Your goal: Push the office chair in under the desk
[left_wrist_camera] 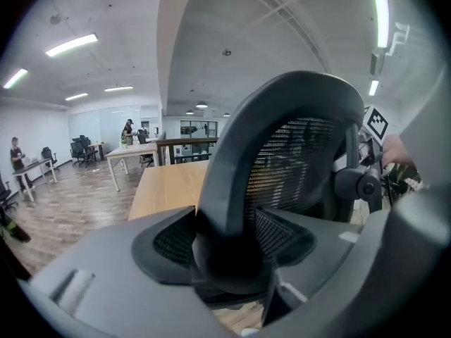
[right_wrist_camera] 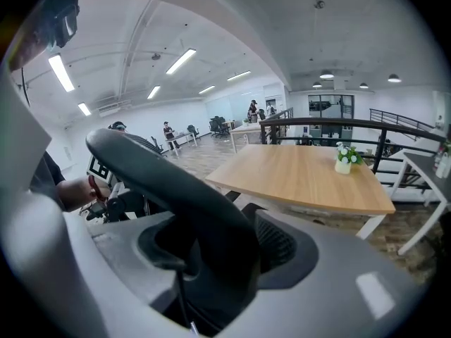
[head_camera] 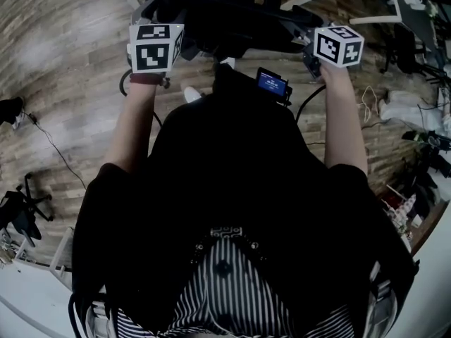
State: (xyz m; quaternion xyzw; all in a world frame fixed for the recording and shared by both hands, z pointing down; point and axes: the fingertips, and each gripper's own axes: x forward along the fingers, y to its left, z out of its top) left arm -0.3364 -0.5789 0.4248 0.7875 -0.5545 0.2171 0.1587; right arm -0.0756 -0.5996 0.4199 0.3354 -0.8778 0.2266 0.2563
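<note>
The black mesh office chair (head_camera: 211, 9) stands right in front of me, and past it lies the light wooden desk (right_wrist_camera: 303, 174). My left gripper (left_wrist_camera: 232, 259) is shut on the left rim of the chair's backrest (left_wrist_camera: 296, 153), which fills the gap between its pads. On the backrest's right rim (right_wrist_camera: 162, 167) my right gripper (right_wrist_camera: 211, 259) is shut in the same way. In the head view both marker cubes, left (head_camera: 156, 46) and right (head_camera: 338, 44), sit at the two sides of the chair's back. The fingertips are hidden there.
A small potted plant (right_wrist_camera: 344, 162) stands on the desk. Behind it runs a dark railing (right_wrist_camera: 352, 125). More desks and people are far off in the room (left_wrist_camera: 130, 146). On the wooden floor lie cables (head_camera: 49, 146), another chair's base (head_camera: 21, 203) and clutter (head_camera: 416, 118).
</note>
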